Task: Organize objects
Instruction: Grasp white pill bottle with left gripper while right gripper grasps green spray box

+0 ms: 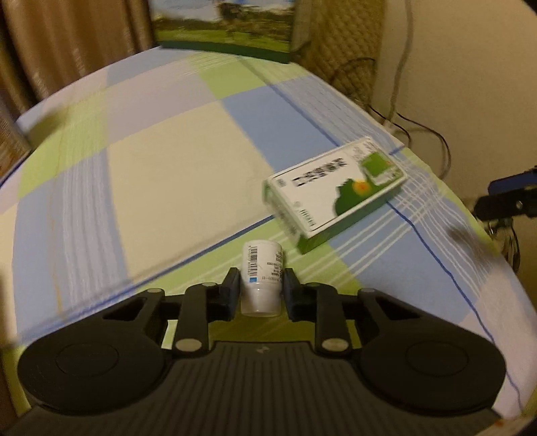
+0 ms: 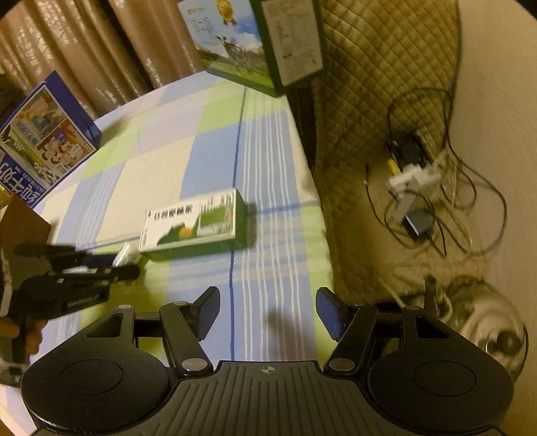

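Left claw is clamped on a small white bottle, pads on the lower body near the cap end, barcode label facing up and forward; the bottle is seen lying along the finger axis, its far end pointing at the green-and-white medicine box just beyond. Whether the bottle is lifted clear of the checked bedsheet cannot be told from the wrist view; from the right wrist view it appears close to the sheet, right beside the box corner. Right claw is spread wide and empty, held over the blue-striped part of the sheet, near the bed edge, the box ahead and to its left. Step judged: bottle is being carried for placement, probably next to the box or toward the cartons at the far end (green landscape carton, blue printed box). For a clean placement: grip is off-centre, so the bottle should be kept level and swung slowly to avoid pivoting in the pads; the box corner should be cleared first; release should be made only once the bottle is seated, since a round body is likely to roll on soft bedding; frames are motion-blurred, so a slower pace is advised
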Demonstrator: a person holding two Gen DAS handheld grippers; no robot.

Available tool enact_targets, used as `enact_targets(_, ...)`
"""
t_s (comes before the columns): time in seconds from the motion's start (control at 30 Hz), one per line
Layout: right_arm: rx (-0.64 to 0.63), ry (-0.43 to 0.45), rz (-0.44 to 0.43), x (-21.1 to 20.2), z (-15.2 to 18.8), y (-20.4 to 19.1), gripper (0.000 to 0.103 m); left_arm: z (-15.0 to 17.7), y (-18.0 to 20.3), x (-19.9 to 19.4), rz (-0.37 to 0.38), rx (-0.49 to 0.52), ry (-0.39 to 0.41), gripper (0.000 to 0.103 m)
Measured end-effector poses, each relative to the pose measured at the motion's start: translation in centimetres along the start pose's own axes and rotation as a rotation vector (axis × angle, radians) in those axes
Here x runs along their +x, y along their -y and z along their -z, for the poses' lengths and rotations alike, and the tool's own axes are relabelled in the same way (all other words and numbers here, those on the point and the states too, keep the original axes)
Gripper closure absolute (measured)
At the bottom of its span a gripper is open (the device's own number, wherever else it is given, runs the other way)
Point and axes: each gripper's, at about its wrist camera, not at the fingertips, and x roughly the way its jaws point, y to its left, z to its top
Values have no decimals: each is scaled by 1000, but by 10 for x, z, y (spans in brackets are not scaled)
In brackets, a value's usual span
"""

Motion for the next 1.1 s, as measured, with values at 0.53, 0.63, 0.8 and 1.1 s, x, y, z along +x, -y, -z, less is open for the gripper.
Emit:
enact_targets(0.53, -108, 77, -268, 71, -77, -17, 42, 77, -81, -59, -220, -370, -66, 81)
enact_targets(0.63, -122, 45, -298, 90, -81, -19, 42, 88, -85, -67, -242, -397, -71, 81)
enact_targets(0.8, -130, -25, -365, 95, -75, -23, 42, 100, -87, -74, -254, -430, -82, 81)
enact_targets(1.1, -220, -107, -466, 63, -21, -62, 42, 102, -82, -75, -251, -454, -86, 81)
